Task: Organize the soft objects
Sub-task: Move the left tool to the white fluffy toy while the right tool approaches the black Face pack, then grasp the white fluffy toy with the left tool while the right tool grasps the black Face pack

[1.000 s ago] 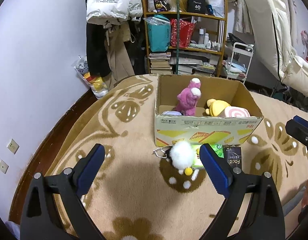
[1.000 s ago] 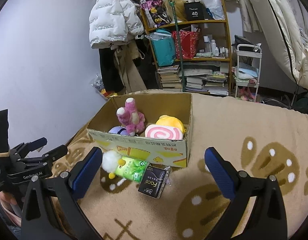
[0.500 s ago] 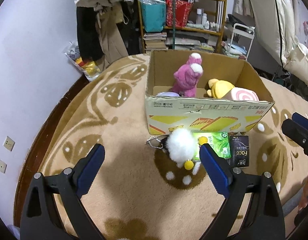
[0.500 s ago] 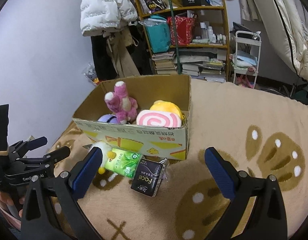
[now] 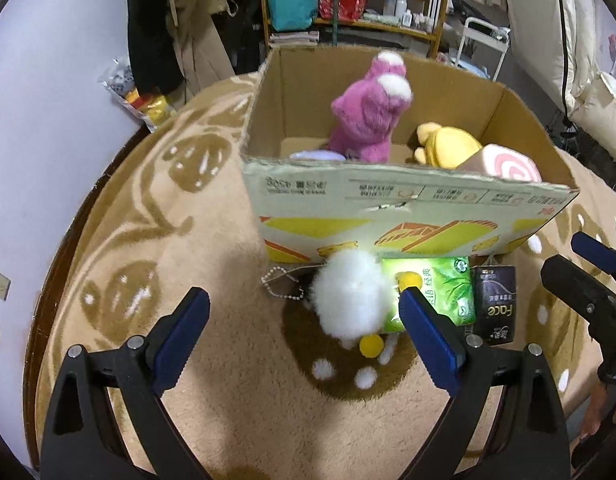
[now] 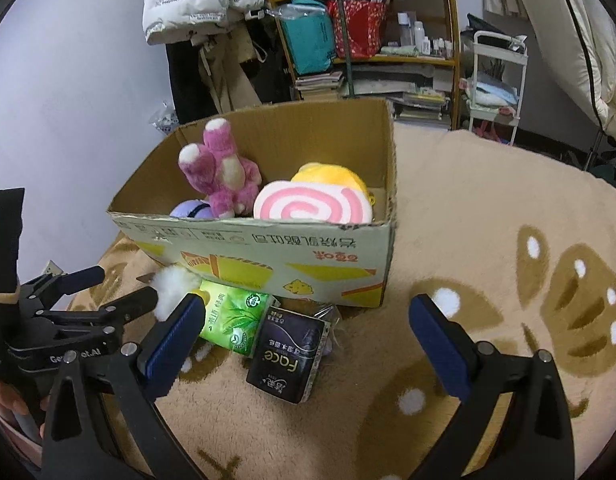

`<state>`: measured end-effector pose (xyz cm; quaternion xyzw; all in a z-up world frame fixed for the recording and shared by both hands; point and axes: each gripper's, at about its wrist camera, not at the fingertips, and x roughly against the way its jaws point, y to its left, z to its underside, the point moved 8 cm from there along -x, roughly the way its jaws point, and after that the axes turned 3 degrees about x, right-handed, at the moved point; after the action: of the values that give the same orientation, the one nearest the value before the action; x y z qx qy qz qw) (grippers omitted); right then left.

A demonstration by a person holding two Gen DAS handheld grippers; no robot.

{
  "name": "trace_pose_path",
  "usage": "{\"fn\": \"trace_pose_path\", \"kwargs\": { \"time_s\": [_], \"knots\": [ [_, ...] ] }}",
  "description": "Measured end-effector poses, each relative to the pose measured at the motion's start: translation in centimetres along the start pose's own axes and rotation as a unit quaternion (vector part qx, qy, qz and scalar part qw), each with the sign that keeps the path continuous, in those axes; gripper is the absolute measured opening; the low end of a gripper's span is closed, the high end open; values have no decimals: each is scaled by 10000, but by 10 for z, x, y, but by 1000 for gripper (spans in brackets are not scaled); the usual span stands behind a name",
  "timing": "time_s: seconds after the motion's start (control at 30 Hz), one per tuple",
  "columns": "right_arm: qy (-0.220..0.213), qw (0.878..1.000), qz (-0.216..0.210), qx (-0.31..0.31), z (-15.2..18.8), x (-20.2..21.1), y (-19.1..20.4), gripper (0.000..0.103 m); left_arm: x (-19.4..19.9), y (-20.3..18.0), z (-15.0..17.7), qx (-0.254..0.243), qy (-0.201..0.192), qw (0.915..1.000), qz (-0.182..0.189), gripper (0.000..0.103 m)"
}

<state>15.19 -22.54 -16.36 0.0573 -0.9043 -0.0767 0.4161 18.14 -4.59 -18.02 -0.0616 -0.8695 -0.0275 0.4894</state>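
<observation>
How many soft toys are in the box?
4: pink bear at the left, purple toy beneath it, swirl roll in front, yellow toy behind it. More may be hidden.

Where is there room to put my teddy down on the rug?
Bare rug lies right of the cardboard box, and more left of it, toward the wall. It is crowded in front of the box: white fluffy toy, green tissue pack and black pack lie together.

A pink plush bear [image 5: 368, 120], yellow plush [image 5: 448, 146] and pink-and-white swirl cushion [image 6: 312, 206] fill a brown-and-yellow-printed cardboard box [image 5: 388, 216] on tan, brown-patterned carpet [image 5: 228, 360].
</observation>
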Motion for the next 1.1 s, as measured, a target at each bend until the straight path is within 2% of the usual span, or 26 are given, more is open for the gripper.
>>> {"fn": "trace_pose_path", "kwargs": {
  "time_s": [0.27,0.47,0.6,0.73,0.8,1.1],
  "knots": [
    [356,9990,-244,-81,10,-22,0,87,-23,-2,4,-22,299,9995,-8,95],
    [633,9974,-321,94,19,-35,7,66,-33,-1,5,17,432,9990,57,95],
    [784,9958,-350,304,26,-43,16,61,-38,1,6,-4,465,9989,13,95],
    [846,9950,-299,431,33,-49,22,60,-45,4,5,-10,476,9989,-5,95],
    [882,9944,-213,537,36,-52,23,54,-47,5,4,4,473,9989,-23,95],
    [926,9945,-246,419,40,-54,18,53,-56,6,5,225,594,9978,192,95]
  ]
}}
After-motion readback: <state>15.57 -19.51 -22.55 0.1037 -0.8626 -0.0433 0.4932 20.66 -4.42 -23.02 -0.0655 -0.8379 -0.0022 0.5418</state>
